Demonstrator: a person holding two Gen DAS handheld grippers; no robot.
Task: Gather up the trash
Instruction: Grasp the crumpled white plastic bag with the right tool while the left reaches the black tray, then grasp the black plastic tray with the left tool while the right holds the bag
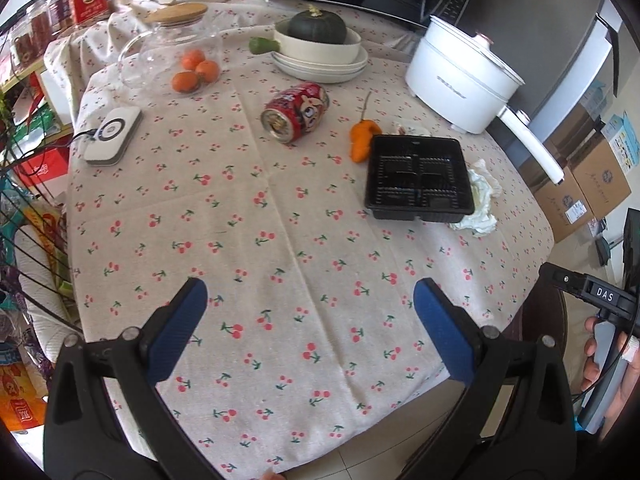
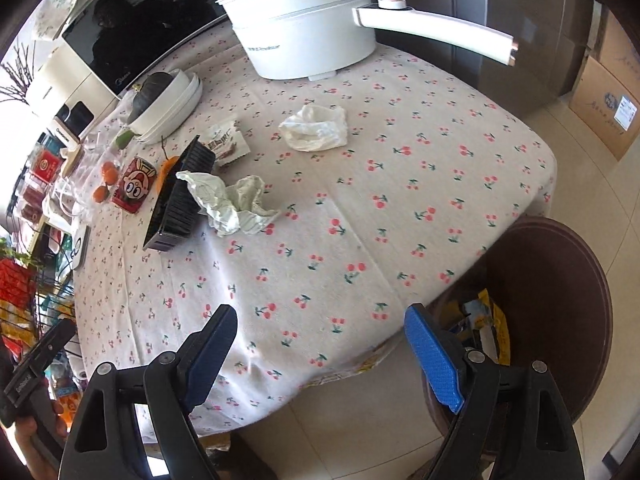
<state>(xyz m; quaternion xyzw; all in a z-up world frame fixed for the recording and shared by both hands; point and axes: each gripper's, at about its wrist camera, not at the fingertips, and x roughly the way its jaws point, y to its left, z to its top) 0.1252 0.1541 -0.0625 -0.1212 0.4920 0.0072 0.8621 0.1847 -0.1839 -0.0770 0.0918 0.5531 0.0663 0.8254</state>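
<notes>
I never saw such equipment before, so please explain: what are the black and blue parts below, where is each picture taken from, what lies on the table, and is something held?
A person holds two hand tools. Each has a camera looking along its blue fingers. One picture is from the left gripper, one from the right gripper. Both are open and empty. On the tablecloth lie a red can, a black tray, crumpled napkins and a wrapper, beside a white pot.

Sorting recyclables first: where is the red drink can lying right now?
The red drink can lies on its side mid-table in the left wrist view, between the oranges and the black plastic tray.
</notes>
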